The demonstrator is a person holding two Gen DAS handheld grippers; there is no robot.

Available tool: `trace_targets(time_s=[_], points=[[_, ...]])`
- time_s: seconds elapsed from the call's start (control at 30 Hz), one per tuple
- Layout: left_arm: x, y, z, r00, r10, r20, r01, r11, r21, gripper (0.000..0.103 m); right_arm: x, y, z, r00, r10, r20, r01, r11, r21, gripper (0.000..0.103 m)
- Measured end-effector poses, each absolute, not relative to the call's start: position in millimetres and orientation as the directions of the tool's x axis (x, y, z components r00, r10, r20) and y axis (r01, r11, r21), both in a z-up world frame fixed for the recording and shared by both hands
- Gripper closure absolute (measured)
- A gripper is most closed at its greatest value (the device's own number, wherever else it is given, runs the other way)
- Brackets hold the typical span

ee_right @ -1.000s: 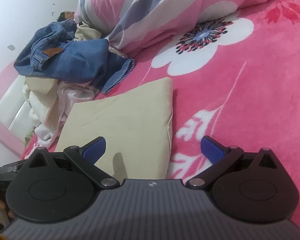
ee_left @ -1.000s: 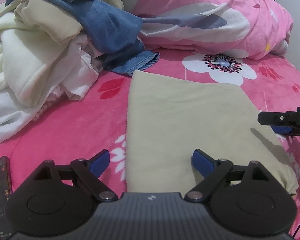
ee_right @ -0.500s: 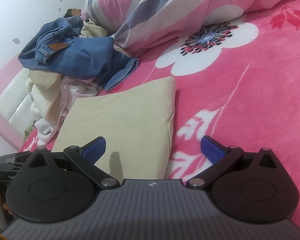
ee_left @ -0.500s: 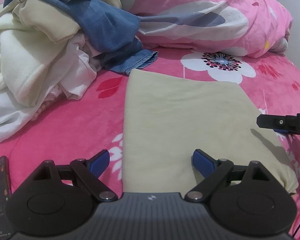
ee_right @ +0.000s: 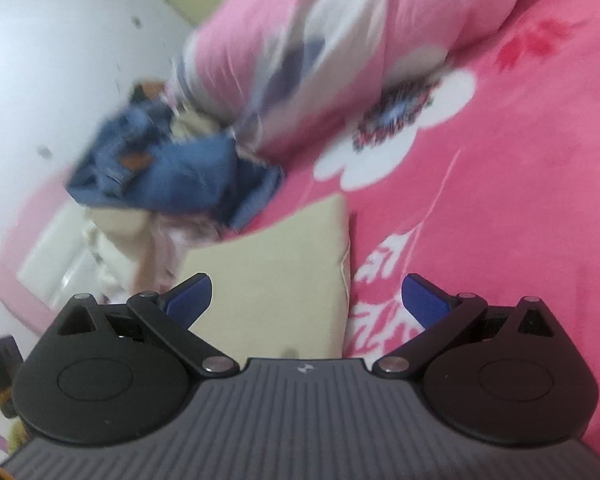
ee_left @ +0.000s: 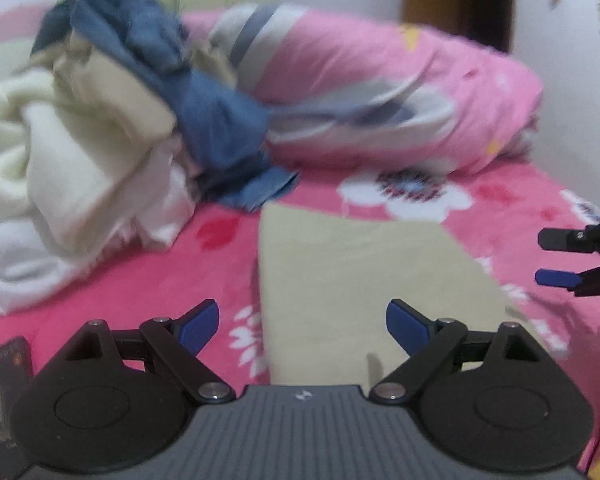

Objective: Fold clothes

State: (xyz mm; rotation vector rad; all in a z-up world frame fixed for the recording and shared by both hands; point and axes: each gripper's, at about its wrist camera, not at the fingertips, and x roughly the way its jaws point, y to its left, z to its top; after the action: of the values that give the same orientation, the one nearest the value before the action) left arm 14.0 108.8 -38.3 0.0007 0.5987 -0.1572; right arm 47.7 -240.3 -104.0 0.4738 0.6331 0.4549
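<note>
Left wrist view
Left gripper (ee_left: 302, 318): fingers spread wide, grasping nothing, poised above the near edge of the folded beige garment (ee_left: 364, 280).
Folded beige garment: lies flat on the pink floral bedspread (ee_left: 512, 208), a neat rectangle straight ahead of the fingers.
Right gripper (ee_left: 556, 258): enters from the right edge, its fingers apart and empty, just off the garment's right side.
Pile of unfolded clothes (ee_left: 80, 160): cream and white pieces heaped at left, blue jeans (ee_left: 216, 120) draped over the top, one denim hem reaching near the garment's far left corner.
Rolled quilt (ee_left: 380, 96): pink, flower-printed, lies across the back of the bed.
Dark flat object (ee_left: 4, 396): sits at the lower left edge; too blurred to identify.

Right wrist view
Right gripper (ee_right: 306, 300): released, fingers wide, straddling the garment's edge, with nothing held.
Folded beige garment (ee_right: 276, 272): lower centre-left, its folded edge running between the fingertips.
Blue jeans (ee_right: 172, 176): crumpled beyond the garment, against the quilt (ee_right: 300, 40).
Focus: both views are motion-blurred.
</note>
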Motion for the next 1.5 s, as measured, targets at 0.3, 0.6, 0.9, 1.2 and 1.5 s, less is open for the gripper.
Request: trace_targets(time_s=[0.3,0.6,0.9,1.2,1.5], points=[[-51.8,97.2,-33.9,0.823,-0.208,-0.528,0.351,0.918,0.186,0.021,-24.0,-227.4,-92.7,0.771,0.53,-0.354,-0.358,0.819,0.448,0.002],[-64.3,60.7,-53.2,0.824,-0.176,-0.539,0.461,0.76,0.457,0.048,-40.5,-130.1,-91.7,0.732,0.578,-0.361,-0.626,0.78,-0.021,0.041],[-52.6,47.9,-58.3,0.819,-0.213,-0.534,0.504,0.713,0.489,0.057,-49.6,-118.0,-86.8,0.754,0.563,-0.339,-0.636,0.754,-0.162,0.071],[-48.3,40.8,-77.4,0.796,-0.176,-0.579,0.537,0.647,0.542,0.061,-64.1,-113.5,-90.9,0.752,0.567,-0.337,-0.65,0.722,-0.236,0.092],[-47.6,41.0,-78.2,0.824,-0.156,-0.545,0.501,0.649,0.572,0.086,-58.6,-84.0,-101.6,0.773,0.542,-0.33,-0.634,0.687,-0.356,0.096]])
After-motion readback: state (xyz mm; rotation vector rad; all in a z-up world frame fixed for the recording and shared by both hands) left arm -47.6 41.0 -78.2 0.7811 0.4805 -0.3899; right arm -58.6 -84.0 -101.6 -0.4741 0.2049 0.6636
